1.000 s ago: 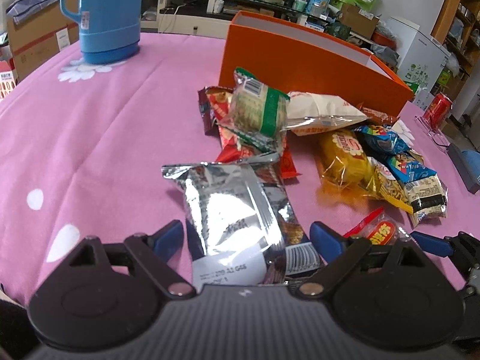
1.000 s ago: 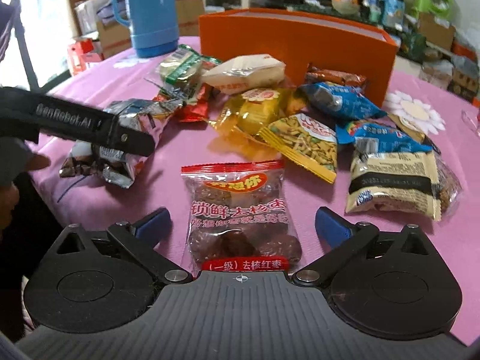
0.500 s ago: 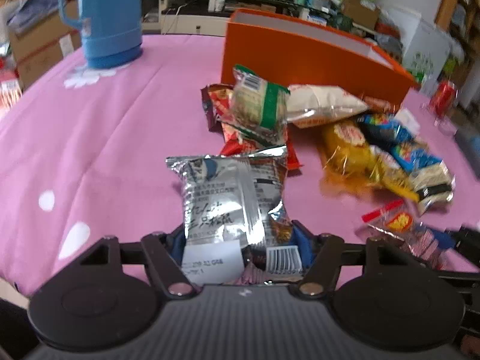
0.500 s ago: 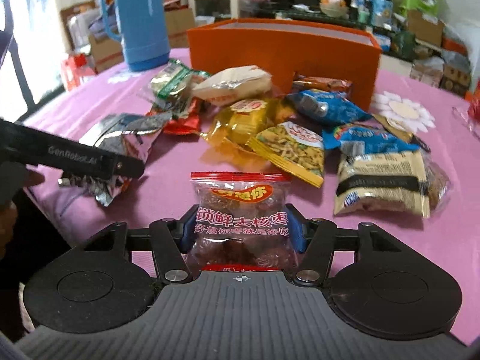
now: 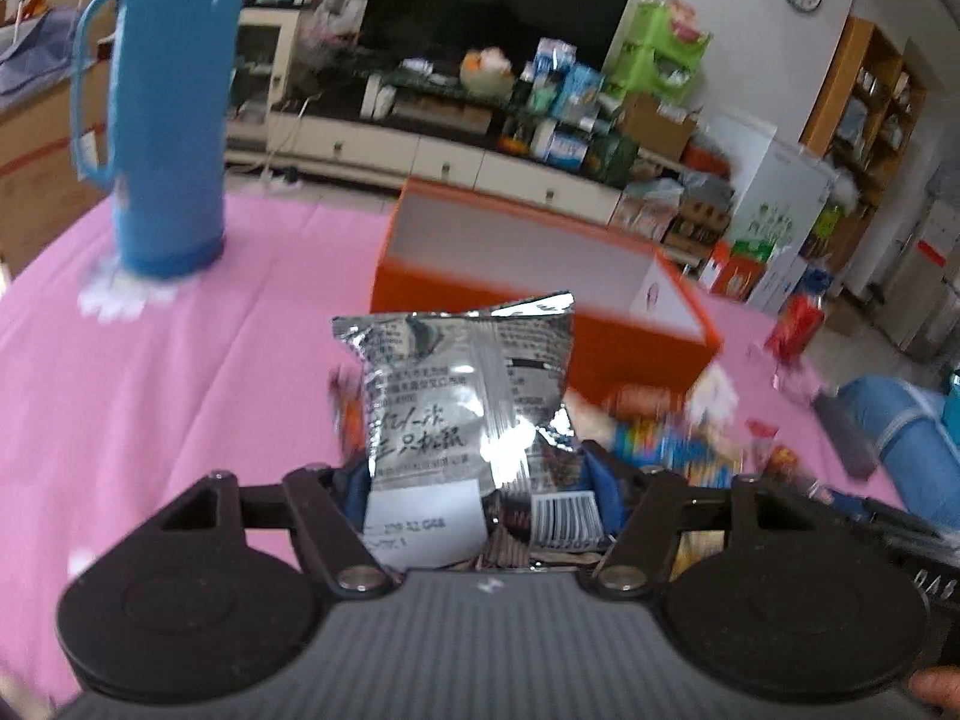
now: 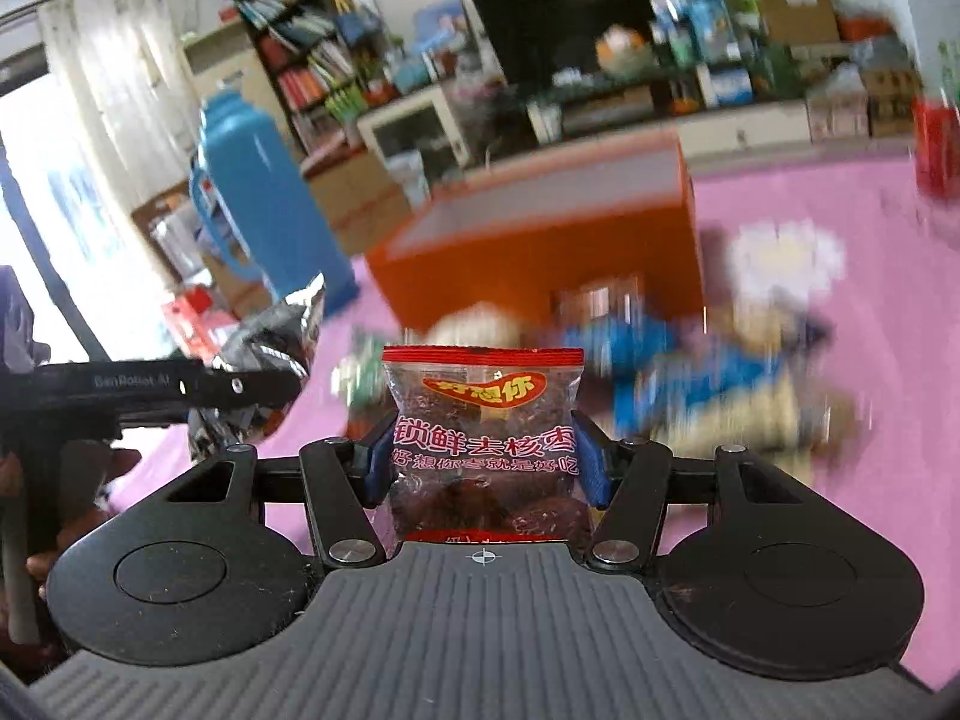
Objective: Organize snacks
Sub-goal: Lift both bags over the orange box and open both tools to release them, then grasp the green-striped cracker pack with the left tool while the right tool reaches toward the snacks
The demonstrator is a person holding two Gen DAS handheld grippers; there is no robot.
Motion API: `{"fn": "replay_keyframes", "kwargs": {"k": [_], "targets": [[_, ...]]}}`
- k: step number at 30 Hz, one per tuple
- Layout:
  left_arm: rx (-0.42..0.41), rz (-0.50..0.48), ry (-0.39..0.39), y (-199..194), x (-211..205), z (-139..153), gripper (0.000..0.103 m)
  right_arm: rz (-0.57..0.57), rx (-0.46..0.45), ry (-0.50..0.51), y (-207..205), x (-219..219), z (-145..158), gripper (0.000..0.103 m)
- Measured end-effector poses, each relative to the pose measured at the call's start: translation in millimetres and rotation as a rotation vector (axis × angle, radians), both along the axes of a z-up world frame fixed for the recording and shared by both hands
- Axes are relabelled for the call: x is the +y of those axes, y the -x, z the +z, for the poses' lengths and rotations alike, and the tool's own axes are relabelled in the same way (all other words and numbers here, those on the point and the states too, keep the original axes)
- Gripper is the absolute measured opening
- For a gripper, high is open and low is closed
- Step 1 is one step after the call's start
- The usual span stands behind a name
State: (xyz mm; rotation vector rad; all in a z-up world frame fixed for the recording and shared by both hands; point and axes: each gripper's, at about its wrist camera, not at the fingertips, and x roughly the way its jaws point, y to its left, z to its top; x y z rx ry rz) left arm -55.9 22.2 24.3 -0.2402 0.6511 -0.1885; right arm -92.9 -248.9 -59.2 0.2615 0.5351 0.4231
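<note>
My left gripper [image 5: 474, 480] is shut on a silver foil snack bag [image 5: 462, 396] and holds it upright above the pink table, in front of the open orange box [image 5: 540, 276]. My right gripper [image 6: 483, 462] is shut on a clear red-topped bag of dates [image 6: 483, 420], also lifted off the table. In the right wrist view the left gripper [image 6: 264, 384] with its silver bag [image 6: 282, 336] shows at the left, and the orange box [image 6: 540, 258] stands behind. Other snack packets [image 6: 690, 378] lie blurred below it.
A tall blue thermos [image 5: 162, 120] stands at the back left on the pink tablecloth [image 5: 180, 390]. A red can [image 5: 795, 324] sits at the right edge. A blue object [image 5: 900, 438] lies at the far right. Shelves and a TV stand fill the room behind.
Both grippers closed on their bags, then lifted them off the table and tilted up toward the orange box. The views are now motion-blurred.
</note>
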Motion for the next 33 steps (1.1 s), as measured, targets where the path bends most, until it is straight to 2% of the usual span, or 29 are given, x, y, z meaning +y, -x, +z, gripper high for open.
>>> {"fn": "replay_keyframes", "kwargs": {"k": [2, 6, 9, 12, 13, 14, 15, 16, 17, 18, 20, 22, 27, 28, 33], "targets": [[-0.025, 0.014, 0.006, -26, -2, 10, 0.066, -0.008, -0.052, 0.011, -24, -2, 19, 0.042], [-0.058, 0.032, 0.008, -91, -8, 21, 0.066, -0.075, -0.15, 0.096, -86, 4, 49, 0.042], [-0.061, 0.023, -0.001, -138, -17, 22, 0.066, -0.094, -0.182, 0.135, -144, 16, 59, 0.042], [-0.053, 0.007, -0.028, -178, -27, 13, 0.066, -0.096, -0.191, 0.195, -197, 33, 56, 0.042], [-0.05, -0.008, -0.035, -188, -31, 8, 0.068, -0.093, -0.192, 0.209, -211, 38, 53, 0.042], [-0.048, -0.019, -0.043, -198, -34, 3, 0.074, -0.088, -0.194, 0.217, -222, 43, 49, 0.044], [-0.041, -0.02, -0.054, -206, -36, -2, 0.086, -0.086, -0.192, 0.226, -231, 47, 44, 0.047], [-0.033, -0.014, -0.06, -211, -35, -7, 0.092, -0.094, -0.172, 0.242, -242, 51, 36, 0.055], [-0.033, -0.004, -0.058, -213, -33, -10, 0.092, -0.107, -0.145, 0.259, -250, 54, 30, 0.063], [-0.031, 0.0, -0.052, -213, -31, -11, 0.092, -0.101, -0.128, 0.268, -254, 55, 25, 0.065], [-0.036, 0.003, -0.034, -209, -25, -7, 0.092, -0.087, -0.15, 0.288, -250, 54, 20, 0.077], [-0.071, 0.01, -0.02, -199, -21, 3, 0.092, -0.121, -0.179, 0.32, -244, 51, 23, 0.084], [-0.119, 0.012, -0.064, -164, -22, 14, 0.094, -0.125, -0.209, 0.251, -223, 39, 39, 0.088], [-0.119, 0.008, -0.079, -156, -22, 14, 0.098, -0.125, -0.216, 0.254, -217, 37, 41, 0.088], [-0.095, 0.019, -0.128, -107, -12, -4, 0.099, -0.116, -0.203, 0.226, -189, 23, 41, 0.088]]}}
